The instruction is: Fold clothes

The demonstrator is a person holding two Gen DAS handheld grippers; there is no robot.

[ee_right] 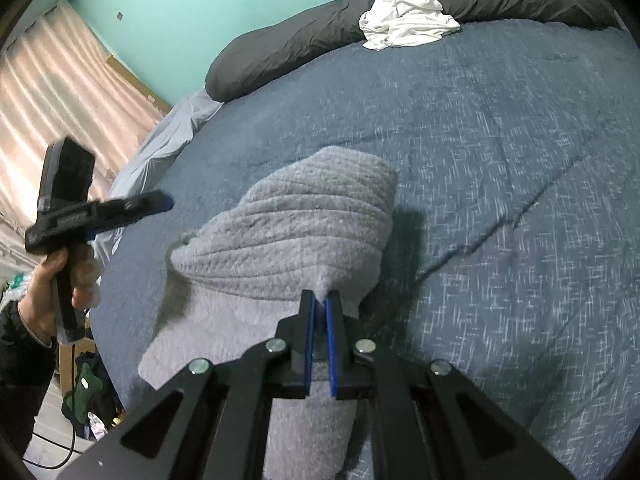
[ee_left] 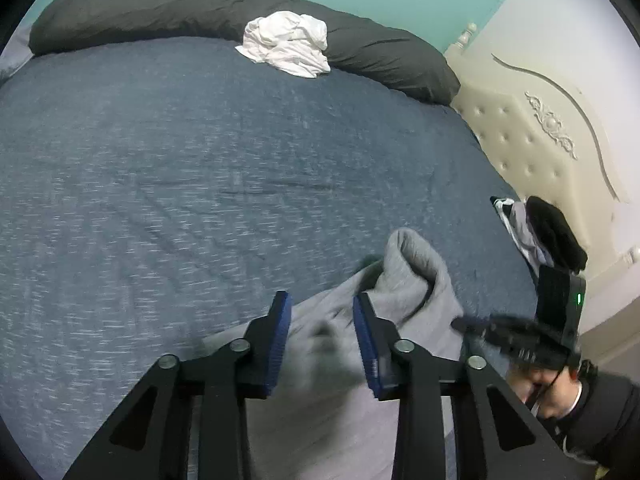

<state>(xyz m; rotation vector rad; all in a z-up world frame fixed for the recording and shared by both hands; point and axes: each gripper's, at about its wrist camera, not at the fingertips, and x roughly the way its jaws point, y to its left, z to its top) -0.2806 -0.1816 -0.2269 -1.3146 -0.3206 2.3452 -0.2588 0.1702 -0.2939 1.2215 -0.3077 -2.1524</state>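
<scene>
A grey knitted garment point(ee_right: 304, 216) is lifted off the blue bed cover point(ee_right: 500, 160) in a bunched fold. My right gripper point(ee_right: 320, 296) is shut on its lower edge, with cloth pinched between the blue pads. In the left wrist view the same grey garment point(ee_left: 416, 276) lies under and beyond my left gripper point(ee_left: 321, 298). That gripper's jaws stand apart and the pads touch nothing. The right gripper point(ee_left: 460, 324) shows at the right edge, held by a hand. The left gripper point(ee_right: 160, 202) hovers left of the garment. A crumpled white garment point(ee_left: 288, 44) lies at the far side.
A long dark pillow point(ee_left: 160, 4) runs along the far edge of the bed. A cream tufted headboard point(ee_left: 540, 132) stands at the right, with a small pile of dark clothes point(ee_left: 548, 232) before it. Curtains point(ee_right: 52, 80) and floor clutter point(ee_right: 88, 392) lie past the bed's left edge.
</scene>
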